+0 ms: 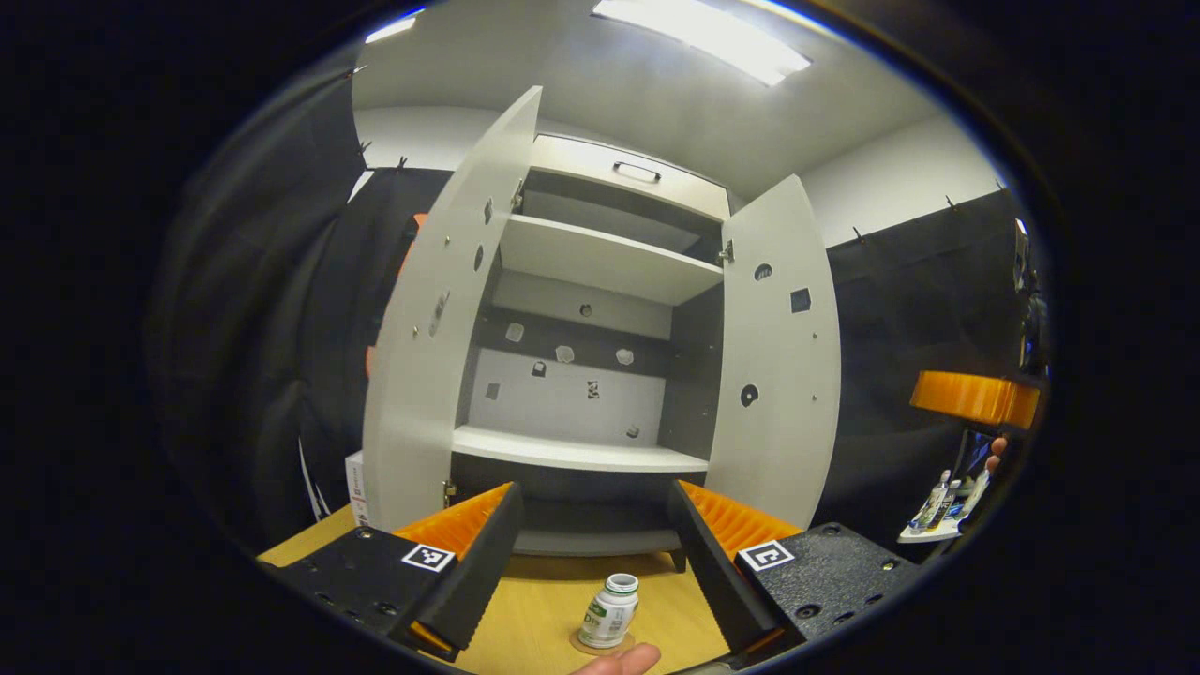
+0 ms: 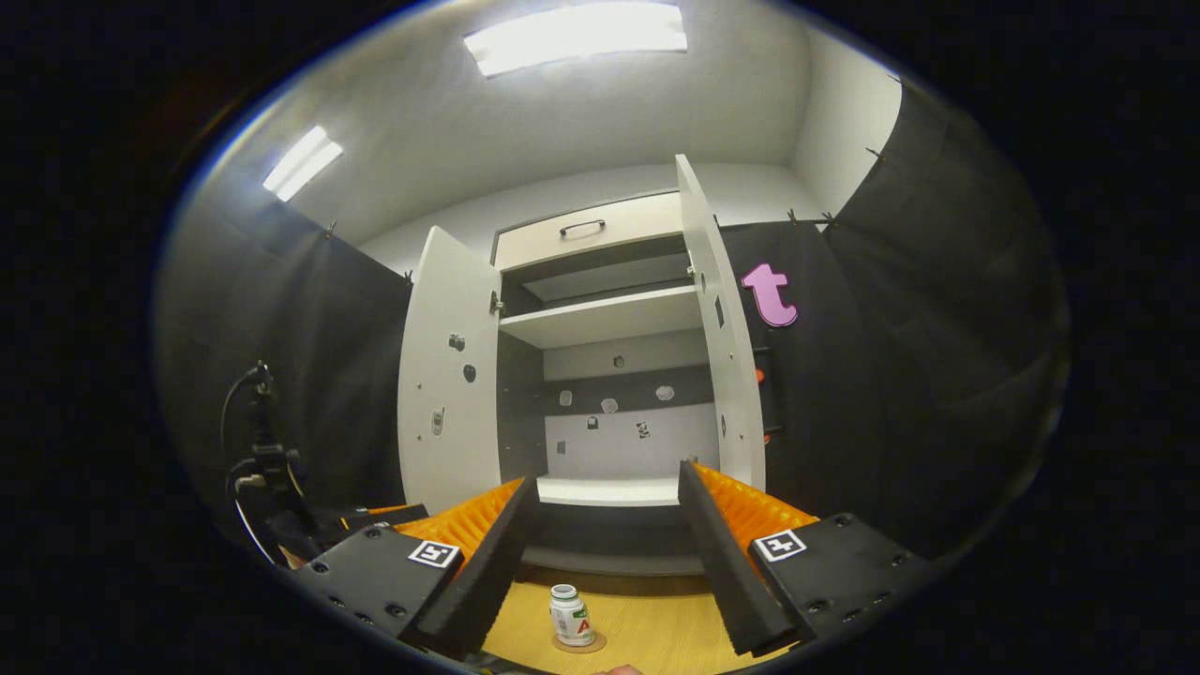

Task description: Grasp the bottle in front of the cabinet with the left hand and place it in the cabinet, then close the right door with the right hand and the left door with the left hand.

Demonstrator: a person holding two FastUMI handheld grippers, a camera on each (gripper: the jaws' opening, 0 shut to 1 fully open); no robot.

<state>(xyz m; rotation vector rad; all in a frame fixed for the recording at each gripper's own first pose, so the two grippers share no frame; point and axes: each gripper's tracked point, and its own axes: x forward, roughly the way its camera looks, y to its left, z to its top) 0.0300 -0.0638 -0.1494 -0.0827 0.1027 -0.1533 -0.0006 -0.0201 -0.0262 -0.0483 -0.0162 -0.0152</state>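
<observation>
A small white bottle (image 1: 609, 611) with a green label stands upright on the wooden table (image 1: 539, 609) in front of the cabinet (image 1: 586, 455). Both cabinet doors stand open: the left door (image 1: 441, 328) and the right door (image 1: 773, 356). The lower shelf (image 1: 577, 452) is bare. My left gripper (image 1: 593, 489) is open, above and just short of the bottle, with nothing between its fingers. In the right gripper view the bottle (image 2: 570, 616) stands below the open right gripper (image 2: 607, 473), which faces the cabinet (image 2: 609, 487) between its left door (image 2: 448, 375) and right door (image 2: 722, 347).
A drawer with a dark handle (image 1: 637, 172) tops the cabinet. A white box (image 1: 356, 487) sits left of the cabinet. Far right, an orange part (image 1: 975, 398) and a hand (image 1: 996, 450) show above a small stand with bottles (image 1: 937, 506). Cables (image 2: 262, 450) hang at left.
</observation>
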